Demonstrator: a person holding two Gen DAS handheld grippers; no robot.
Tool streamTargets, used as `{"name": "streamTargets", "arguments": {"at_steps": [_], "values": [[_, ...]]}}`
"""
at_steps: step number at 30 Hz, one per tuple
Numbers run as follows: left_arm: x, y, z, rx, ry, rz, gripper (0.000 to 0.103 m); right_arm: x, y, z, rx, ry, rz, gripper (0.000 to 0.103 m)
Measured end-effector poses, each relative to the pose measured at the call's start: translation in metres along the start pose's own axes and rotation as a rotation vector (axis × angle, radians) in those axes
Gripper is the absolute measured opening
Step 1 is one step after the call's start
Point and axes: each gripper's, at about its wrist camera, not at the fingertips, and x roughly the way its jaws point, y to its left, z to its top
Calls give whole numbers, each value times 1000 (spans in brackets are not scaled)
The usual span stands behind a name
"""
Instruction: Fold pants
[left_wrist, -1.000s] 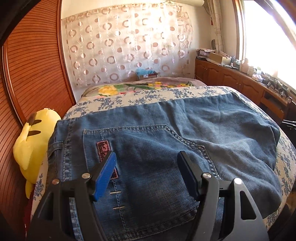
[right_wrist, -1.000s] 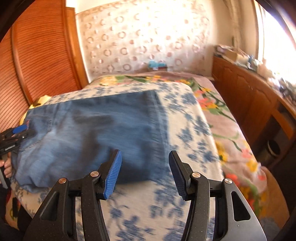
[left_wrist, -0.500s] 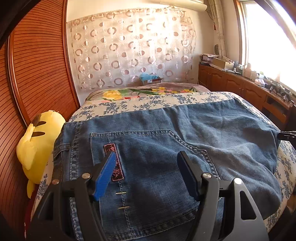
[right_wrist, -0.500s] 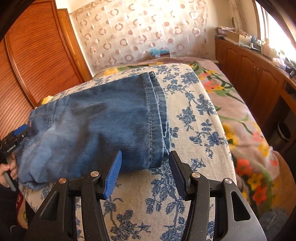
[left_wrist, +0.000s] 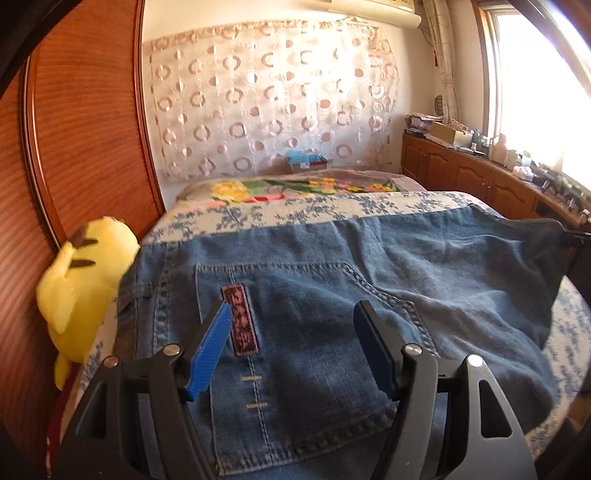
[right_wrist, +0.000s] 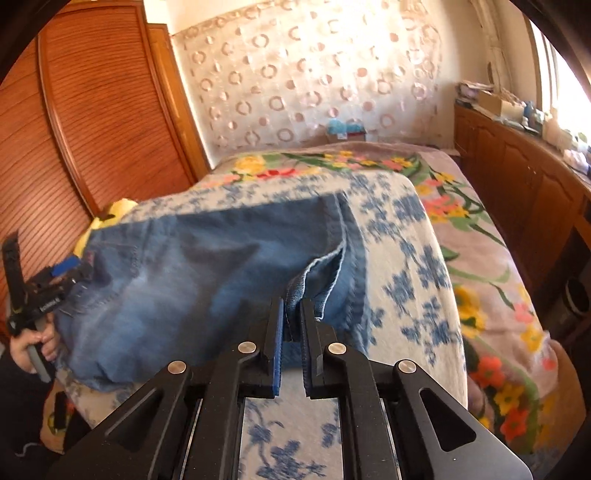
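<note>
- The bed has a white and blue flower blanket, and the jeans lie across the near part of it.
- The jeans look folded at least once: the legs lie doubled, with the hems at the right end and the waist and back pocket at the left end.
- The right gripper is squeezed tight on the hem corner near us and lifts it a bit off the blanket.
- The left gripper hangs over the pocket with its jaws wide apart. It holds nothing.
- What is left, I think: bring the hem end over to the waist, then pat it flat.
- A yellow plush toy sits at the far left, out of the way.
</note>
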Motion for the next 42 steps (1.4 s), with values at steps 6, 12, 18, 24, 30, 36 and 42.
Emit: {"name": "streamTargets", "arguments": {"at_steps": [6,12,18,24,30,36,42], "values": [[-19,24,3,-68,7,-11,68,2,40,28,-73,-33,58,5],[-39,48,3,-77,-11,18,68,17,95,52,-155,-41,138,4],[-57,77,0,-98,-34,65,68,35,165,68,-240,-53,244,4],[-72,105,-5,-136,-55,100,68,41,239,77,-338,-56,369,4],[-75,109,-9,-138,-52,102,68,45,271,71,-413,-22,375,8],[-66,96,-12,-130,-36,68,68,51,242,63,-393,21,302,30],[-51,66,-9,-85,-8,18,68,52,189,46,-339,39,205,34]]}}
